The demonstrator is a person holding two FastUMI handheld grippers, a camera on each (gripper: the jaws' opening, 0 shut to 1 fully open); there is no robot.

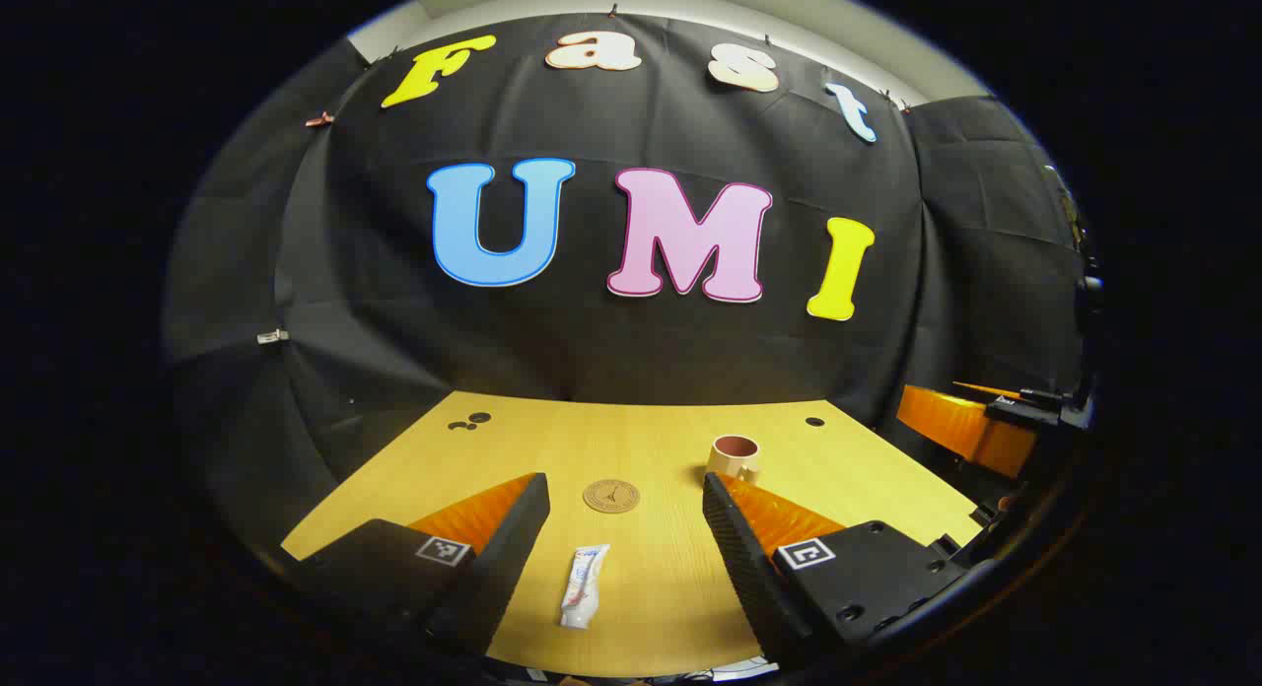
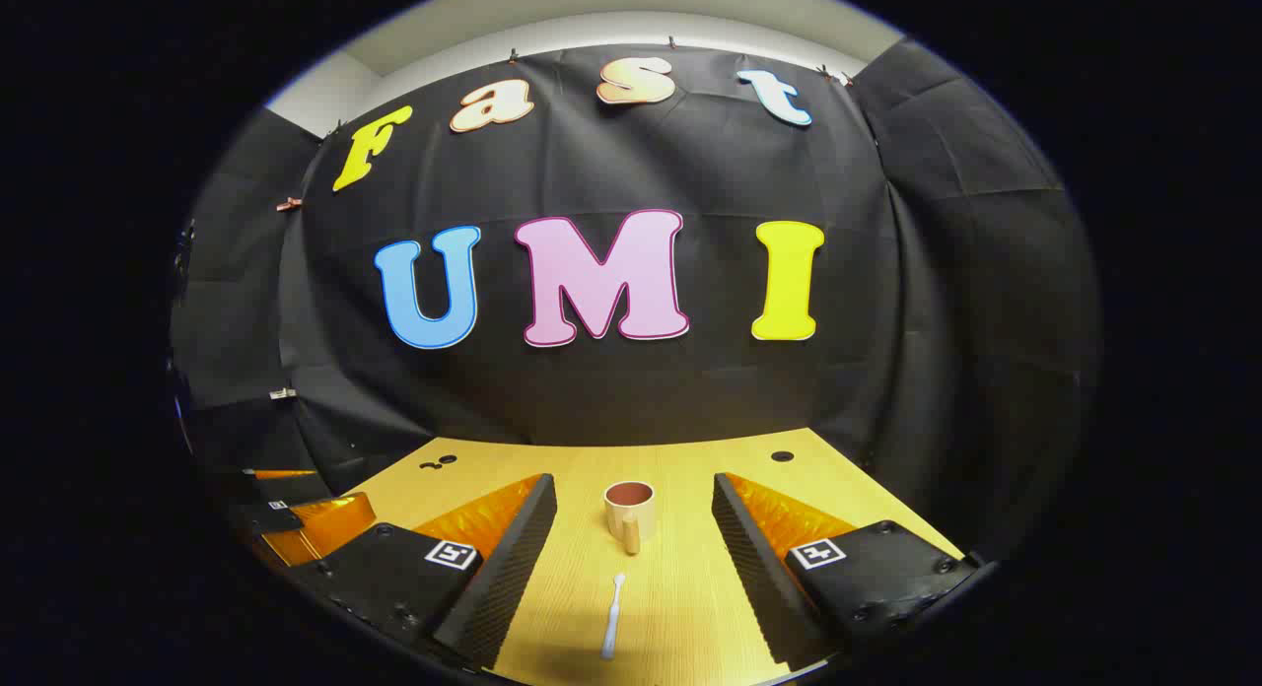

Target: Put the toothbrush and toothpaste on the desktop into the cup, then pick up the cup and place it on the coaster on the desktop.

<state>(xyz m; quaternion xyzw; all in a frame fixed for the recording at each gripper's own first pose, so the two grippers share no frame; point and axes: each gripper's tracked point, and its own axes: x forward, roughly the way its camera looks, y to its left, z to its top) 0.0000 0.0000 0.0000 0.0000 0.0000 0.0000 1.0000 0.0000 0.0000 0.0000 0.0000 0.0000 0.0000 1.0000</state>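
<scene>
While nothing is yet held, both grippers' fingers are spread apart; the white toothpaste tube (image 1: 584, 587) and white plastic toothbrush (image 2: 612, 617) lie on the yellow wooden table (image 1: 670, 449), short of the tan ceramic cup (image 2: 629, 514); a descent onto each is judged next.

We look from the desk's (image 1: 631, 449) near edge in both views, low, facing the far wall. The left gripper view sits further left; both share the cup (image 1: 735, 456) and the desk's far edge.
</scene>
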